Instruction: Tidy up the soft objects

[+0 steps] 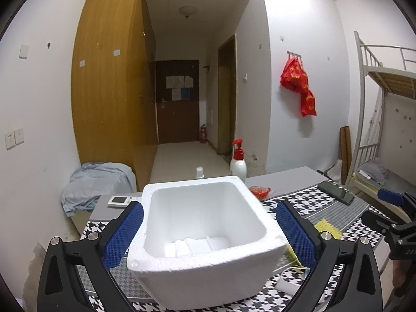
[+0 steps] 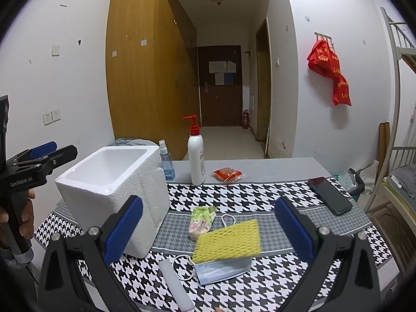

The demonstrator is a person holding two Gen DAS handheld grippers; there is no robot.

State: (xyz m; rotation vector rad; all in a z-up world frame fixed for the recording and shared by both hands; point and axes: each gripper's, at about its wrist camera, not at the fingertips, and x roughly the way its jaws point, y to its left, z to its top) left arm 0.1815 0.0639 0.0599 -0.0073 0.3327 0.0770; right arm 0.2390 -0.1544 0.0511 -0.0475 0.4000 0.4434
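A white foam box (image 1: 208,236) stands open-topped on the houndstooth tablecloth (image 2: 260,197), with a few white pieces (image 1: 192,244) on its bottom. My left gripper (image 1: 209,205) is open, its blue pads on either side of the box and clear of its walls. My right gripper (image 2: 208,200) is open with nothing between its fingers, above the cloth to the right of the box. Below it lie a yellow foam net (image 2: 228,239), a blue face mask (image 2: 223,270), a green and pink tissue pack (image 2: 200,221) and a white foam stick (image 2: 176,286).
At the table's back stand a white pump bottle (image 2: 196,156) and a blue spray bottle (image 2: 166,163), beside a red packet (image 2: 227,174). A phone (image 2: 329,195) lies at the right. A remote (image 1: 119,200) lies left of the box. A bunk bed (image 1: 384,78) is at the right.
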